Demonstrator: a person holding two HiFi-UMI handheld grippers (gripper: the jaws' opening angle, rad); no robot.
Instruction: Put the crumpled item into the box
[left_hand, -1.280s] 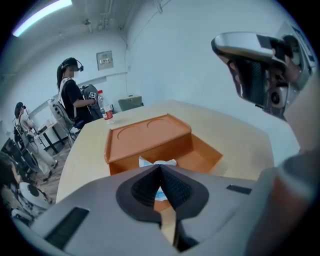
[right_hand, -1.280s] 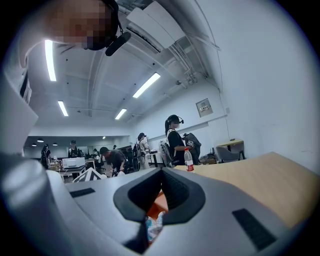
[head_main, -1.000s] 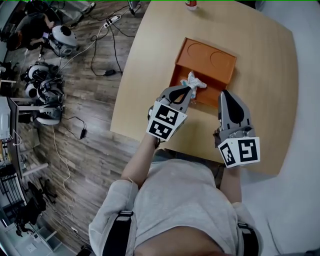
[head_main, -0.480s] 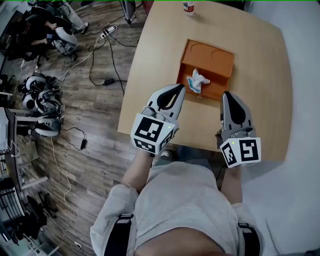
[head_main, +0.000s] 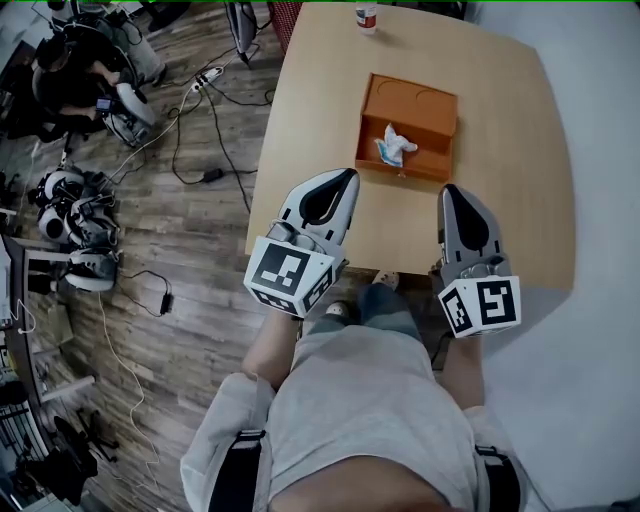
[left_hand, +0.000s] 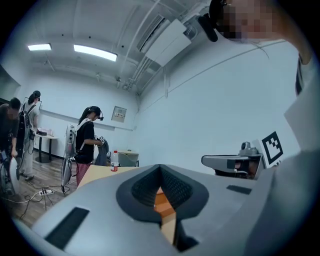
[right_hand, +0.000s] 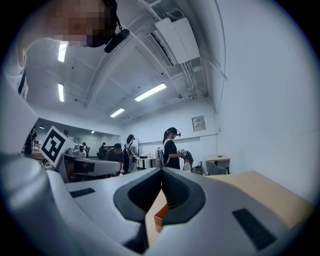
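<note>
An orange box (head_main: 430, 108) stands on the wooden table (head_main: 500, 200), toward its far side. A crumpled white and blue item (head_main: 393, 146) lies inside the box, in its near compartment. My left gripper (head_main: 347, 176) hovers over the table's near left corner, short of the box, shut and holding nothing. My right gripper (head_main: 452, 190) hangs level with it on the right, also shut and holding nothing. In the left gripper view the left gripper (left_hand: 160, 168) frames a sliver of the orange box (left_hand: 162, 200). The right gripper (right_hand: 161, 171) shows the box's corner (right_hand: 161, 215) below its closed tips.
A small bottle (head_main: 366, 16) stands at the table's far edge. Cables and headset gear (head_main: 85, 205) lie on the wooden floor to the left. Other people (left_hand: 88, 142) stand across the room. The table's near edge runs just beneath both grippers.
The left gripper has let go of the crumpled item in the box and drawn back toward me. The box now looks farther away; the right gripper kept its place.
</note>
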